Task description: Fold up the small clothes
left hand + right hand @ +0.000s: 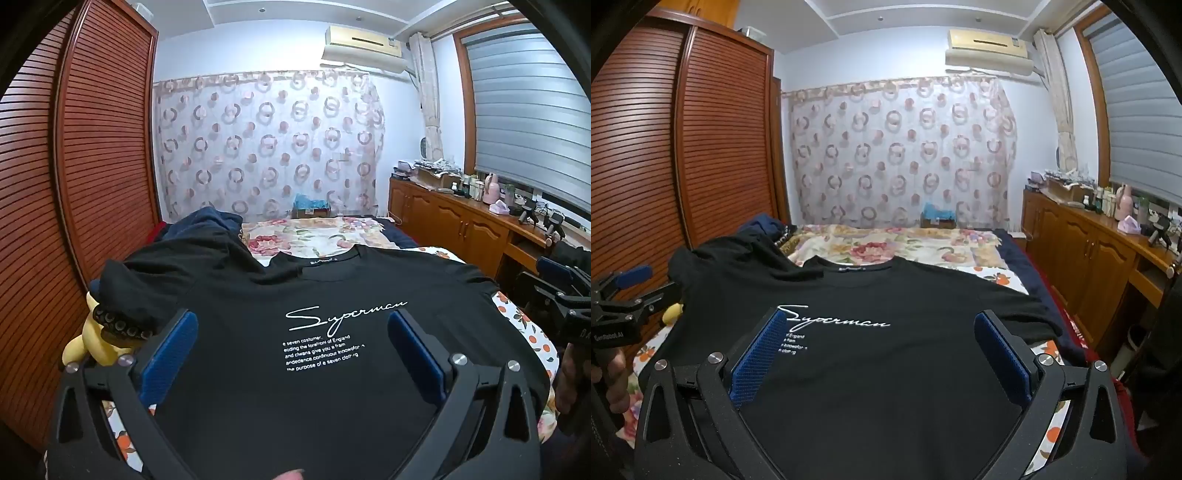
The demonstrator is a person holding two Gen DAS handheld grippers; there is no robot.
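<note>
2 hand-held grippers, left [291, 343] and right [881, 347], hover wide open, holding nothing, above the flat black T-shirt [332, 387].

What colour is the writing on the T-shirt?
White, on the black T-shirt; clearest in the left wrist view.

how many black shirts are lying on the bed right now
2 that I can see. The printed black T-shirt is spread flat under both open grippers. A second black garment lies bunched at its far left, beside the wardrobe. Others may be hidden in the pile behind.
</note>
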